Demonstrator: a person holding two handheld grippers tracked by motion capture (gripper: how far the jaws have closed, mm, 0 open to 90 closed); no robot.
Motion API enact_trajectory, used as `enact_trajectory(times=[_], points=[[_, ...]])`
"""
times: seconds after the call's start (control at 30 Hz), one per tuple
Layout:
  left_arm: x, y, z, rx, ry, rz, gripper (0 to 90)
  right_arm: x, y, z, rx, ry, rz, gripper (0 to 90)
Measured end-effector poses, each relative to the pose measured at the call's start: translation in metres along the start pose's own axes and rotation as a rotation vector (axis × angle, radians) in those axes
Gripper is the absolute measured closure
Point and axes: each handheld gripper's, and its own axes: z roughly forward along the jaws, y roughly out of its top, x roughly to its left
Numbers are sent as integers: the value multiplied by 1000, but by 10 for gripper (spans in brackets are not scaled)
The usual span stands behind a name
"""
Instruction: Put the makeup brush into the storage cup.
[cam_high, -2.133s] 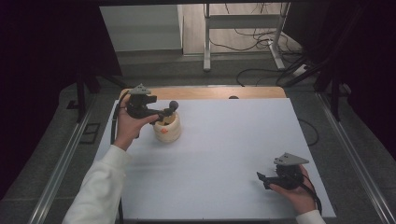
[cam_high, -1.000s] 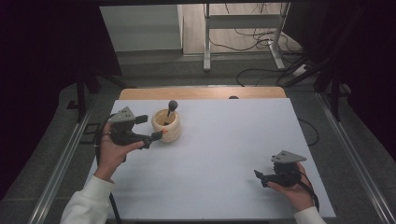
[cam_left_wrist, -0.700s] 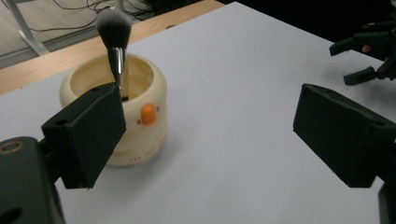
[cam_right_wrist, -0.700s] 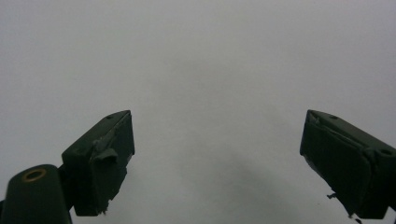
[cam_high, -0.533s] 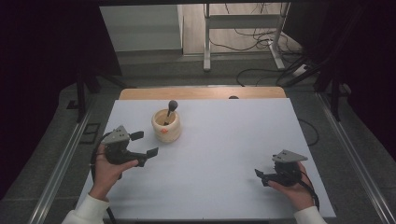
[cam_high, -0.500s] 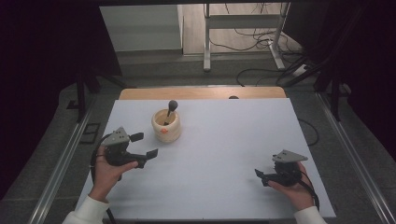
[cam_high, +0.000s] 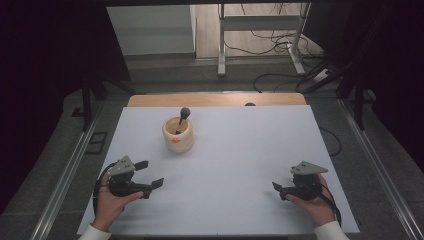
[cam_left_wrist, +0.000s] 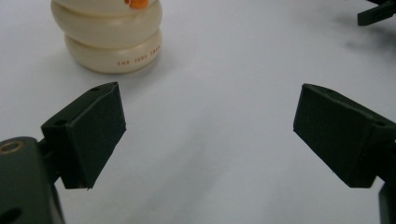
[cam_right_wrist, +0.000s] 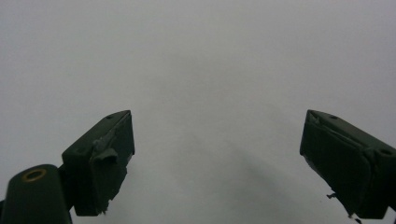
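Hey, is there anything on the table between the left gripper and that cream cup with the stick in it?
Nothing visible. The left gripper sits open, and bare white table lies between it and the cream cup. The dark-tipped stick stands inside the cup.

A cream, ribbed mortar (cam_high: 178, 135) with an orange mark on its side stands upright on the table's far left. A dark pestle (cam_high: 183, 116) leans inside it, head up.

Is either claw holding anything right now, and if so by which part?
Nothing is held. The left claw and right claw are both open over the white table.
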Motion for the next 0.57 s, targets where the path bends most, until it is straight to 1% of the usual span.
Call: enact_trajectory(times=[0.17,0.3,0.57], points=[[1,-4,4,15,-6,-7,94,0,0,0,1,-1,1,107],[0,-4,4,7,-3,-1,92,0,0,0,-3,-4,-2,107],[2,-4,5,5,7,-3,86,1,0,-1,-10,-10,-7,107]])
